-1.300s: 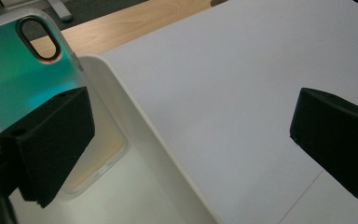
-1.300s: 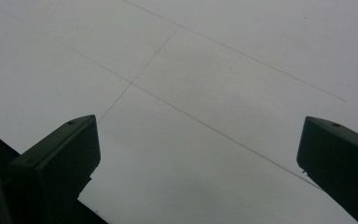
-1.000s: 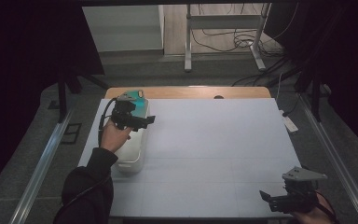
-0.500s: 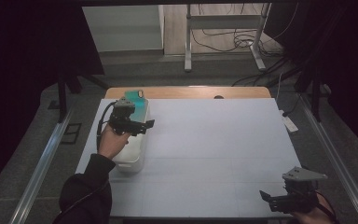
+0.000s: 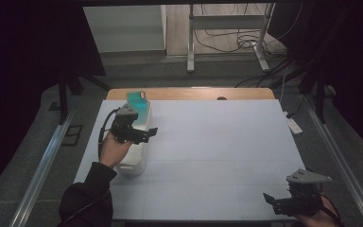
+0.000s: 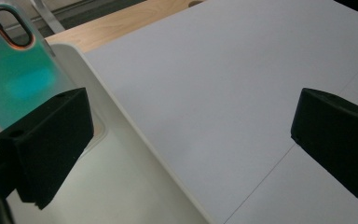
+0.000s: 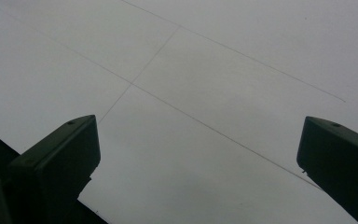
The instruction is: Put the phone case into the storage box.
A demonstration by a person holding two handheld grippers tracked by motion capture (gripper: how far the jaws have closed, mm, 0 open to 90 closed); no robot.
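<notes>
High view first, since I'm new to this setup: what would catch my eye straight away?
The teal phone case stands out, propped in a white tray at the table's left far side. The left gripper hovers over that tray with jaws wide open. The right gripper sits open at the near right corner, above bare white tabletop.

Teal phone case (image 6: 16, 74) with orange-rimmed cutout, white tray (image 5: 134, 158), pale grey table (image 5: 217, 142), black fingers (image 6: 51, 144)
</notes>
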